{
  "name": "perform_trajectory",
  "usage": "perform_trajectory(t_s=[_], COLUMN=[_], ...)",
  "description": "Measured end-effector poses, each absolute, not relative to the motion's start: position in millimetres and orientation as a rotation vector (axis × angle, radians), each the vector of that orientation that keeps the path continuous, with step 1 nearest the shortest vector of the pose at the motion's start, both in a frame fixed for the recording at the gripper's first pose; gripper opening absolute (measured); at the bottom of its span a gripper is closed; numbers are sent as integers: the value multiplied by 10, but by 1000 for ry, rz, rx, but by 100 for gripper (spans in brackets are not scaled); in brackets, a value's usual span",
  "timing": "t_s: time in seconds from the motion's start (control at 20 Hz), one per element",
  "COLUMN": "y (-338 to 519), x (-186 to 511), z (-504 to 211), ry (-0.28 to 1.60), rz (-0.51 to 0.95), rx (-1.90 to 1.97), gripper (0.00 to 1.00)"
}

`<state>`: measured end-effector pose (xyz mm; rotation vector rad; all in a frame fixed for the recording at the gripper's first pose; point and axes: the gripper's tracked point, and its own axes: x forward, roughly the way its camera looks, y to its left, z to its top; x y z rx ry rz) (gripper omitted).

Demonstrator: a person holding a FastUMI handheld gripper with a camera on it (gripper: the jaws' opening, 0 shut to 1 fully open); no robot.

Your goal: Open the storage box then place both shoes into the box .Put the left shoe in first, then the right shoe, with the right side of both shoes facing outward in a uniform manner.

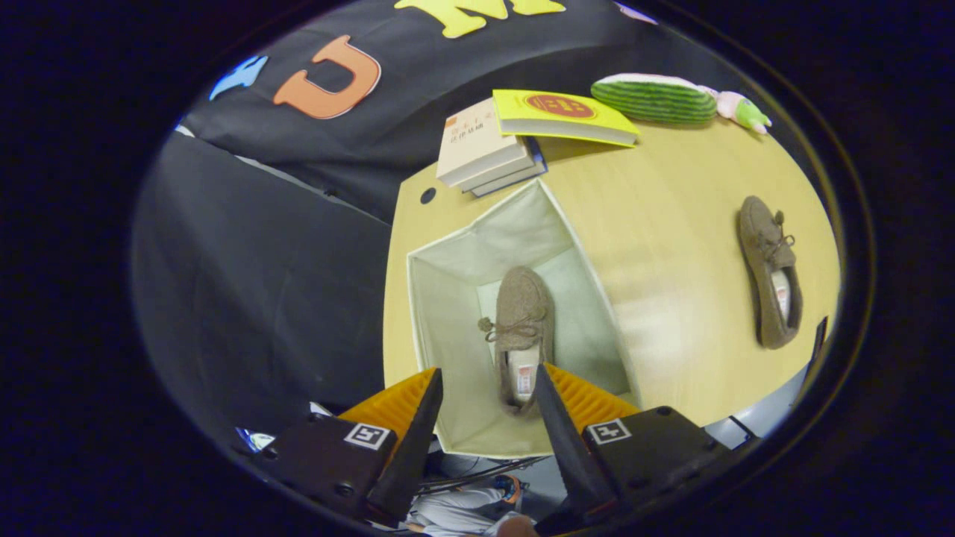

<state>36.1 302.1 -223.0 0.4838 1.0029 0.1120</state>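
Fingers spread wide apart at the bottom of the frame, gripping nothing, poised above the near rim of the box. Open-topped fabric box, pale lining, standing on the left part of the wooden table, just right of centre-left in the frame. Inside it, one brown shoe lying on the box floor, toe pointing away from the fingers, lace bow at mid-length, a white label in the insole with print too small to read. Heel end partly hidden behind the right finger.

Second brown shoe out on the bare tabletop at the right of the frame, well apart from the box, toe toward the far side, also with a white insole label, unreadable.

Beyond the box, in the upper centre: stack of books just past the far box corner, cover writing too blurred to make out. Yellow book leaning over the stack, red oval emblem on the cover, lettering not legible. Farther right, at the far table edge, green striped plush toy. Small dark round hole in the tabletop left of the books.
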Motion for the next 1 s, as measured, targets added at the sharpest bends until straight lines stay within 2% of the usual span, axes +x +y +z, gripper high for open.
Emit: perform_trajectory(t_s=[0.25,0.5,1.0], y=[2376,1433,-146], x=[307,146,-138], z=[-1752,-1524,-2213], ry=[857,815,982], rz=[86,17,-117], rx=[333,305,351], gripper=[86,88,88])
